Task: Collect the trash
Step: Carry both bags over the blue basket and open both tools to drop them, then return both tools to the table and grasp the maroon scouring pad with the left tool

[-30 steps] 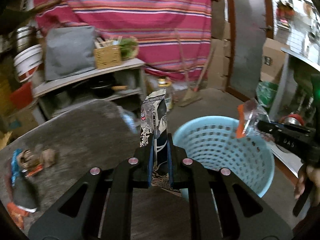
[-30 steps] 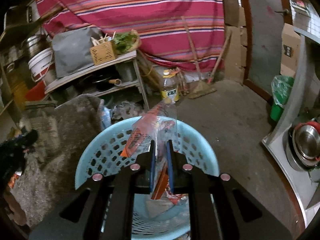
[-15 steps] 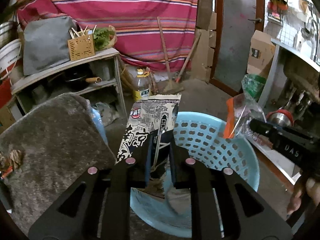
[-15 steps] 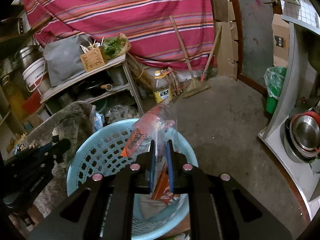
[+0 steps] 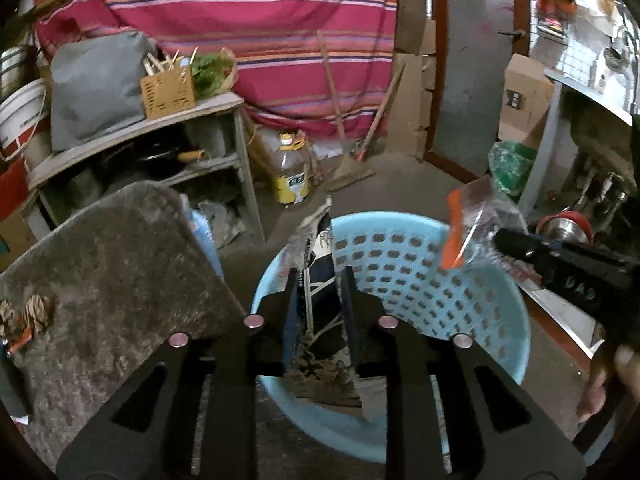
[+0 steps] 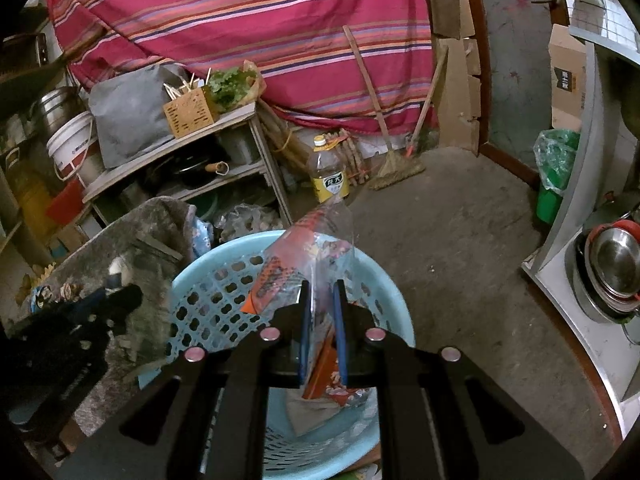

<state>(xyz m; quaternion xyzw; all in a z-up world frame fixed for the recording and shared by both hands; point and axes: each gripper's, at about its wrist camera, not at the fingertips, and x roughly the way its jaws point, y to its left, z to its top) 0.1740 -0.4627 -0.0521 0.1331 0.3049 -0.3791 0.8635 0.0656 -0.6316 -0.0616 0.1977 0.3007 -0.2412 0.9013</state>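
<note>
In the left wrist view, the only legible writing is "DAS" in pale letters on the side of the right tool [image 5: 508,242], which reaches in from the right edge with a person's fingers [image 5: 612,380] below it; the yellow label on the bottle [image 5: 291,172] by the shelf is too small to read. The left tool [image 5: 318,276] points forward over the near rim of the blue basket [image 5: 420,280], its jaws a little apart with a black-and-white wrapper [image 5: 316,280] standing upright between them; whether the pads still press it cannot be told. The wrapper's lower end hangs inside the basket. A grey mat [image 5: 108,276] lies to the left, touching the basket's rim. In the right wrist view, the bottle [image 6: 328,176] label shows characters that stay unreadable, as does the print on the cardboard box [image 6: 566,80]. The right tool [image 6: 320,290] is held level above the basket [image 6: 208,304], its jaws narrow and clamped on a clear bag [image 6: 312,252] with orange print, which rises over the basket's middle. The left tool [image 6: 116,300] shows dark at the left, over the mat [image 6: 152,236].
</note>
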